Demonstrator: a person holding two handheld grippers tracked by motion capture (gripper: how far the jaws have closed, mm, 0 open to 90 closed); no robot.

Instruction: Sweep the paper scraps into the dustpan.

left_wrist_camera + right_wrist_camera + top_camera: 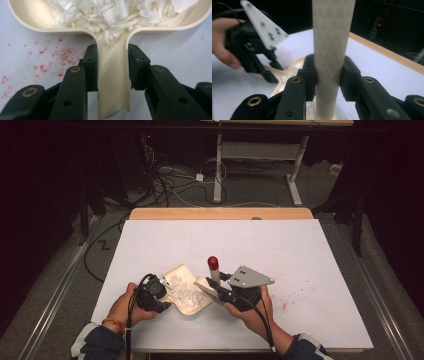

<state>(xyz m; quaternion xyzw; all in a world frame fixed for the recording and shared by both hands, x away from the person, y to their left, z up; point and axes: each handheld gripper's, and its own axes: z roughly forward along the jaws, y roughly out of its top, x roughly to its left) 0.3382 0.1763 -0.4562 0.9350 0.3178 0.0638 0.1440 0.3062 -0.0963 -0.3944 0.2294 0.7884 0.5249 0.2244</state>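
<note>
Dustpan handle [113, 82] sits clamped between left gripper's [113, 68] two black jaws, pads pressing both sides. Pan itself, cream plastic [186, 290], lies flat on white table [300, 250] near the front edge, w/ a heap of white shreds [110, 12] in its bowl, some spilling down the handle's root. Red specks [50, 60] dot the tabletop beside the left jaw. Right gripper [328, 75] grips a pale brush handle [332, 37] tight, jaws closed on it, handle near upright, red cap [213, 262] on top; grey brush head [206, 287] meets the pan's right edge. Hands [122, 307] come in from the near side, approx. side by side. Cables on floor [170, 182] beyond.
</note>
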